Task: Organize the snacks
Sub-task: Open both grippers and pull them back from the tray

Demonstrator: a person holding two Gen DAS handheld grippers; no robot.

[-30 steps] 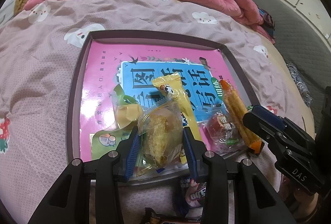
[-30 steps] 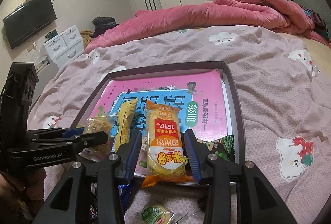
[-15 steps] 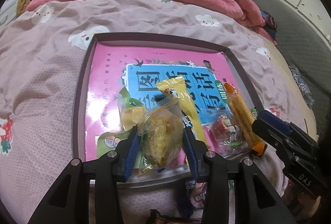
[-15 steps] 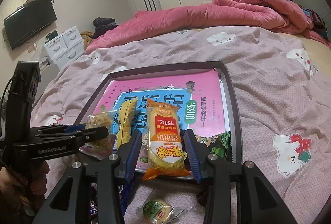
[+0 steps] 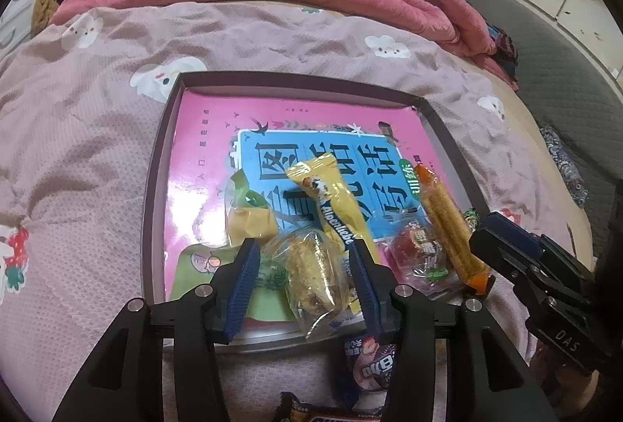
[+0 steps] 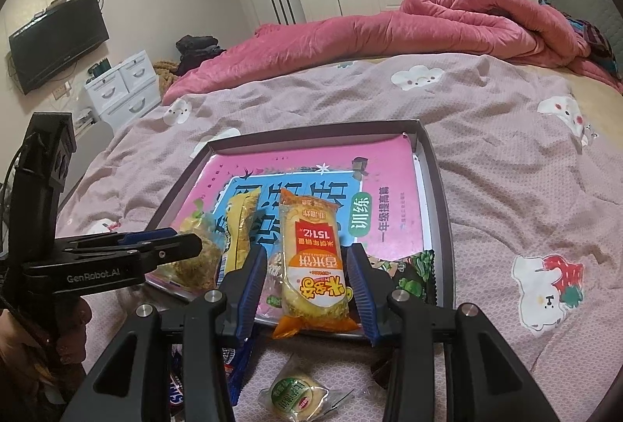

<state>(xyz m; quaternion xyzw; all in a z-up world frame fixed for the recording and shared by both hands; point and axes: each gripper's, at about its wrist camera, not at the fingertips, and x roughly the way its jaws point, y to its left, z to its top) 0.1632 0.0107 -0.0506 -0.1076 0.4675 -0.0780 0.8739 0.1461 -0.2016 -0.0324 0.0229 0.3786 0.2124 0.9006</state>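
A dark tray (image 5: pixel 155 188) lined with a pink book lies on the bed. In it are a yellow stick pack (image 5: pixel 338 208), a pale yellow candy (image 5: pixel 251 223), a red jelly pack (image 5: pixel 422 254) and an orange rice-cracker pack (image 5: pixel 447 223). My left gripper (image 5: pixel 305 274) is open around a clear-wrapped golden pastry (image 5: pixel 311 274) at the tray's near edge. My right gripper (image 6: pixel 311 278) is open around the orange rice-cracker pack (image 6: pixel 313 262), which rests on the tray's near edge (image 6: pixel 444 227).
Loose snacks lie on the bedspread before the tray: a dark chocolate pack (image 5: pixel 370 367), a round green-labelled cake (image 6: pixel 296 392) and a green-black packet (image 6: pixel 414 274) in the tray's corner. A rolled pink duvet (image 6: pixel 428 21) lies at the back. A white drawer unit (image 6: pixel 124 87) stands left.
Both grippers have opened and drawn back slightly. The pastry and the rice-cracker pack now rest on the tray, released from the jaws.
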